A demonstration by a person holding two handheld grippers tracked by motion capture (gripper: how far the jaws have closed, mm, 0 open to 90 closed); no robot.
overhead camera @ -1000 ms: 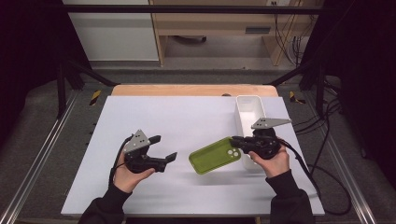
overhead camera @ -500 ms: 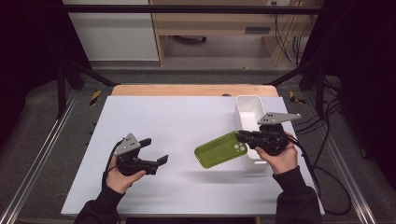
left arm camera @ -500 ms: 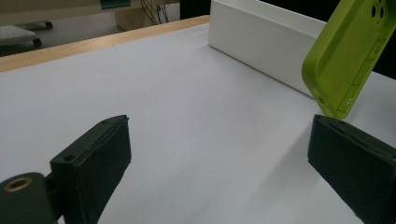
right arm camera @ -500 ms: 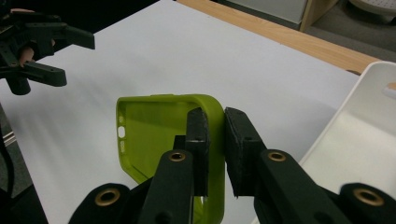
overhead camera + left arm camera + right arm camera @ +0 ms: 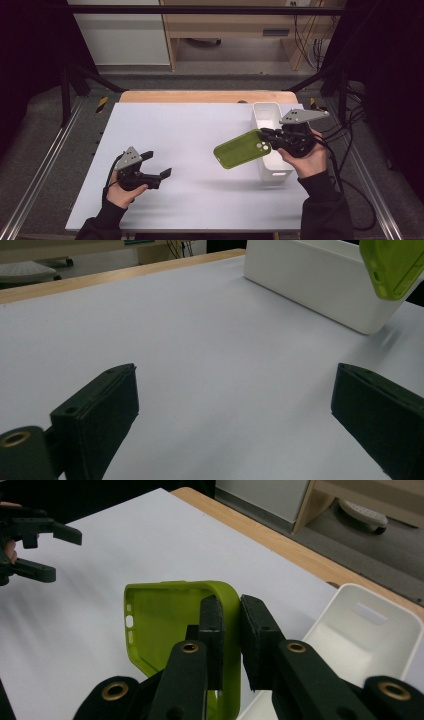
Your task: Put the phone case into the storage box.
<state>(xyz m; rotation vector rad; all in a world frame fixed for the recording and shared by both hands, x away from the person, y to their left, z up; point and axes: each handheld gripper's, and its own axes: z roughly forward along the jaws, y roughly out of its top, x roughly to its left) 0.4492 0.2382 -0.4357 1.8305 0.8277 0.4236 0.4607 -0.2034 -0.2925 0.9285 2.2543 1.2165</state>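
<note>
**A:** The pale surface (image 5: 200,150) is nearly bare, a wooden strip along its far edge and dark floor and cables around it. What matters for the next move?

**B:** The white bin (image 5: 270,142) relative to the right hand-held gripper (image 5: 267,137). The bin sits just beneath and beside that gripper, its long axis running away from the person. The green phone case (image 5: 242,148) sticks out from the gripper's tips toward the middle of the surface, lifted clear of it, with its long axis lying roughly across the bin's near wall.

**A:** So the case isn't over the opening yet?

**B:** Mostly not, I judge. In the right gripper view the bin (image 5: 365,635) lies to the gripper's right and slightly ahead, while the case (image 5: 165,625) hangs to its left. Getting it in would call for a swing to that side.

**A:** How does the right gripper hold it?

**B:** Narrow, jaws pinched on one short end wall of the case, one pad inside the shell and one outside.

**A:** And the left hand-held gripper (image 5: 157,167)?

**B:** Well apart from the bin, low over the surface, jaws spread wide and holding nothing. The right one is far nearer, so the placing seems its job.
</note>
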